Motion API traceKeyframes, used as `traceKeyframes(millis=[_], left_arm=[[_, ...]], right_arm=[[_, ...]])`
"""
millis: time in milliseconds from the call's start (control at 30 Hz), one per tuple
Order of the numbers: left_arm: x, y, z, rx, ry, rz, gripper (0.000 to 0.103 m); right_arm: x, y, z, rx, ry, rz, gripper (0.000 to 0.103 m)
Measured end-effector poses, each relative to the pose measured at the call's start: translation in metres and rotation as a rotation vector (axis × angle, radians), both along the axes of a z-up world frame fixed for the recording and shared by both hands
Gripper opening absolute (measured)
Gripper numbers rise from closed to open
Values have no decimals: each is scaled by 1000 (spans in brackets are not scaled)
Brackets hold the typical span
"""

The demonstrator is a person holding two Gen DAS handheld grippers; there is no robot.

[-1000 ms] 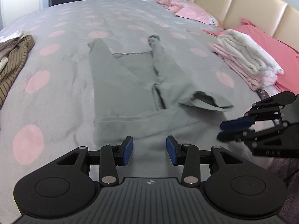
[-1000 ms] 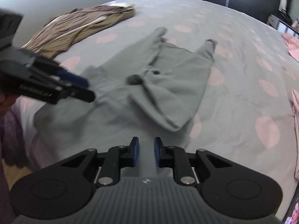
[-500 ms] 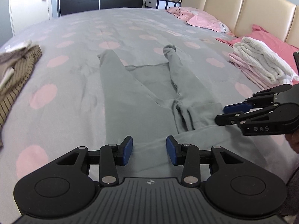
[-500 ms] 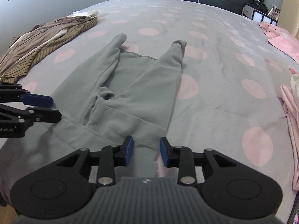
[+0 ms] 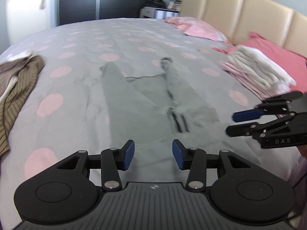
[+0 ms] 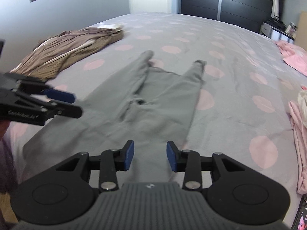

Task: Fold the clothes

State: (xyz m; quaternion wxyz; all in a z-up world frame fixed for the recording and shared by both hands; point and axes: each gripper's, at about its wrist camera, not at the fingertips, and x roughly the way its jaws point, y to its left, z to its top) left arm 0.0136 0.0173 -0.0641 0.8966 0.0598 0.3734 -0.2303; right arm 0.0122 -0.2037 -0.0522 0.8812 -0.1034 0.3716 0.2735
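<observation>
The grey garment [image 5: 134, 103] lay flat on the spotted bedspread [image 5: 76, 44], beyond both grippers. The left gripper [image 5: 153, 154] stood apart and empty; the right gripper [image 6: 150, 155] had just been opening, nothing between its jaws.

The grey garment [image 6: 153, 103] looks like soft matt knit cloth, possibly fleece. The bedspread [image 5: 134, 44] is matt woven cloth. The headboard [image 5: 239, 17] is smooth padded leather-like. The left gripper [image 5: 153, 153] is matt black plastic.
</observation>
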Motion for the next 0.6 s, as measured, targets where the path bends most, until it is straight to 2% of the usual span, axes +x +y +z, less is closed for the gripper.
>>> traceKeyframes(millis=[100, 367, 467, 600], left_arm=[[-19, -10, 0, 59, -10, -82, 41], [-62, -21, -11, 112, 109, -202, 41], [-74, -19, -12, 130, 134, -220, 41], [-69, -13, -28, 141, 231, -193, 41]], right_arm=[[-19, 7, -1, -14, 11, 73, 40], [-60, 17, -12, -99, 51, 198, 38], [-74, 18, -16, -145, 69, 240, 38], [-75, 17, -26, -163, 113, 240, 38]])
